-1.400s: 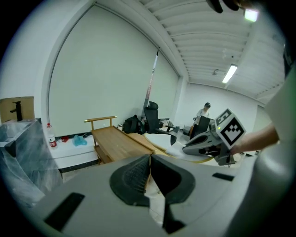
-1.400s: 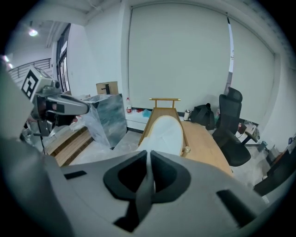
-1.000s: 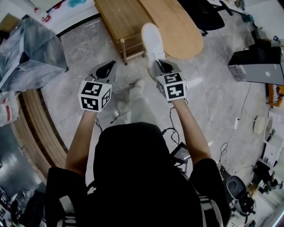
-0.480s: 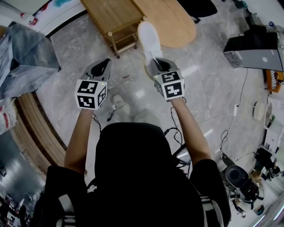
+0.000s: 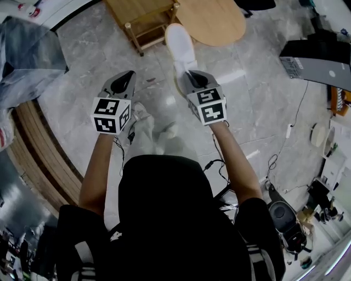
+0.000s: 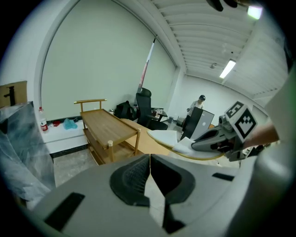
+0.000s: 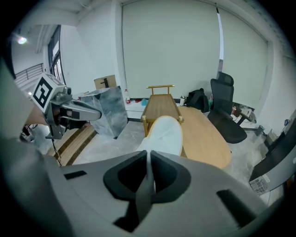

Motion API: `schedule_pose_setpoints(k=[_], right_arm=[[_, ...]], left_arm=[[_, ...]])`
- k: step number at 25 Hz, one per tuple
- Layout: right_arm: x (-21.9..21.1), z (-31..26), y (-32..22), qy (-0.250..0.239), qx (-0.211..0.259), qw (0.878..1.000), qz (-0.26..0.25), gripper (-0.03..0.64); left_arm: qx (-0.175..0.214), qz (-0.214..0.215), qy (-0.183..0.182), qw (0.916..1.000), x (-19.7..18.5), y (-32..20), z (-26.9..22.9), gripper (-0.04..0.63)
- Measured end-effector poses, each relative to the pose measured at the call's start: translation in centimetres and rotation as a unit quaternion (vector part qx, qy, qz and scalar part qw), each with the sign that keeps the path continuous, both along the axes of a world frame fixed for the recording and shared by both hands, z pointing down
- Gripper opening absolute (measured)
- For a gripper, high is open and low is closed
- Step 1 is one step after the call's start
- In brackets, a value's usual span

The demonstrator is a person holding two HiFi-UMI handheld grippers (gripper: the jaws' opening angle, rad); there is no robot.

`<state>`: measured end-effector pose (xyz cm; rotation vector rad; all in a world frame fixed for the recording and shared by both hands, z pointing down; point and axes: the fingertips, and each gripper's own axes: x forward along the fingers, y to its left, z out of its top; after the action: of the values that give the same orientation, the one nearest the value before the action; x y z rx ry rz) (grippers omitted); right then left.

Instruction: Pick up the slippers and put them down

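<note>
Both hands are out in front, side by side above the grey stone floor [image 5: 88, 60]. The right tongs [image 5: 186, 74] have the prize: a white slipper [image 5: 180, 44], pinched by its near end, with a thin fold of it clamped between jaws that are all but closed. The slipper sticks out straight ahead of the tongs, clear of the floor, and a pale tan rim shows along its sole in the left gripper view.

Where is it? From above, its far end sits near the front corner of the wooden rack [image 5: 143, 16] and just off the near edge of the oval table [image 5: 214, 19], in the gap between the two and touching neither.

The left tongs [image 5: 127, 78] have nothing at all. Their jaws are pressed together, pad against pad, with only floor showing past them. They hover level with the right pair, well apart from the slipper.

Off to the left edge of the floor stands a grey-wrapped bundle [image 5: 27, 60]. Beyond the table, in the right gripper view, a black office chair [image 7: 226, 115] waits.
</note>
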<state>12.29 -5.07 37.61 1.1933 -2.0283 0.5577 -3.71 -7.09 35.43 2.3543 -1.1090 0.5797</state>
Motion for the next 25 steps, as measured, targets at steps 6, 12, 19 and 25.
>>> schedule_pose_setpoints(k=[6,12,19,25], right_arm=[[-0.3,3.6,0.6,-0.004,-0.018,1.0,-0.016,0.017],[0.1,8.4,1.7,-0.008,-0.028,0.999,-0.017,0.017],[0.2,16.6,1.8,-0.005,-0.028,0.999,-0.035,0.017],[-0.2,24.2,1.5,-0.002,-0.031,0.998,-0.054,0.017]], left_arm=[[-0.015,-0.008,-0.002,0.9999,0.3,0.5,3.6,0.006],[-0.023,-0.009,-0.008,0.9997,0.4,1.2,8.7,0.006],[-0.021,0.006,-0.015,0.9996,1.5,1.2,16.4,0.006],[-0.013,0.012,-0.019,0.9997,1.7,-0.2,23.8,0.006]])
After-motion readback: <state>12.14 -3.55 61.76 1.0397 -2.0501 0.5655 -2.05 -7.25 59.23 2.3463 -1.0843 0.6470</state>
